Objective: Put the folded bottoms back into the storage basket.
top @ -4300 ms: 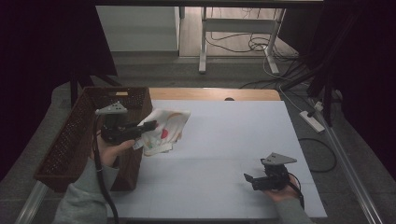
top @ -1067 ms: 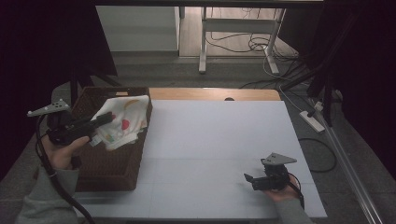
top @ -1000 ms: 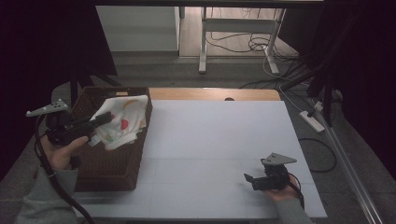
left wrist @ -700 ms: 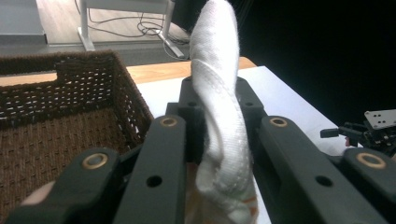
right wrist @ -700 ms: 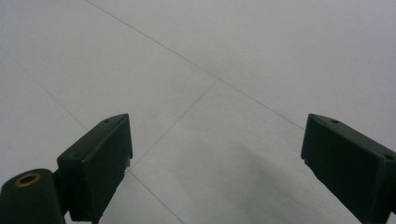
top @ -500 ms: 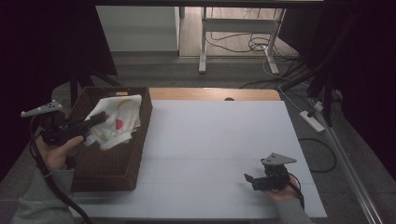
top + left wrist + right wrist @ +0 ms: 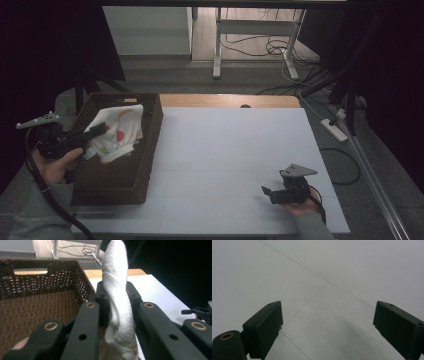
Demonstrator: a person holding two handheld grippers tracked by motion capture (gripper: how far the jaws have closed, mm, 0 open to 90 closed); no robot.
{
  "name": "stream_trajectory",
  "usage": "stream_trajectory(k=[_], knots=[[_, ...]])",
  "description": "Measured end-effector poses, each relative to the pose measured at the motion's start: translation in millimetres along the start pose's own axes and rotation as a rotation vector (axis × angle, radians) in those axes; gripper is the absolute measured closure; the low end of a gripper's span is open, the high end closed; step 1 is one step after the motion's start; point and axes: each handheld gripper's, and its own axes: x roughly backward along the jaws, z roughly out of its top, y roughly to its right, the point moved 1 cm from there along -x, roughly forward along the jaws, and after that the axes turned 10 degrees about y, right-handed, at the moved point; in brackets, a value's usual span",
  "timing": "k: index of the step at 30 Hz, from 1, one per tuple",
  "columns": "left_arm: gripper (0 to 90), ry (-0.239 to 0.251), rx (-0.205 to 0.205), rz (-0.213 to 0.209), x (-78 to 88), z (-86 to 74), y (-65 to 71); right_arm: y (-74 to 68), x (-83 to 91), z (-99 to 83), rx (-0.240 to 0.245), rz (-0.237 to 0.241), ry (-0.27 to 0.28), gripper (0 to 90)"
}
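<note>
Since the earliest frame the left gripper [image 7: 100, 129] has carried the cloth [image 7: 120, 132] off the table's white top and over the basket [image 7: 145, 150]; across the last second it has drifted a little toward the person's side and sunk slightly, so the cloth now hangs lower over the basket's far half. That cloth (white, with red and orange patches) is pinched between the left jaws: in the left gripper view the black pads [image 7: 102, 302] press on a twisted fold of it [image 7: 117, 302], which rises above the jaws and also spills below them. In the high view it droops from the jaw tips, its lower folds near the basket's right wall; whether it touches the woven floor cannot be told. The basket, dark brown wicker, stands at the left edge of the table [image 7: 235, 150], and the left gripper view looks over its open inside [image 7: 37, 312] toward the far wall. The left hand [image 7: 52, 165] holds its tool level, outside the basket's left rim. Over by the near right corner the right gripper [image 7: 267, 192] has kept its place, lying low over the white surface; its jaws stand wide apart with nothing between them, as the right gripper view shows bare table [image 7: 327, 290] there.
</note>
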Motion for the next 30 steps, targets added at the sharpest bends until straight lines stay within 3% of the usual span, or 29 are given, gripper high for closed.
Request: stream_trajectory(k=[30], knots=[[77.5, -0.094, 0.037, 0.028, -15.2, -28.8, -21.0, -0.2, -0.8, -0.6, 0.003, -0.001, -0.009, 9.4]])
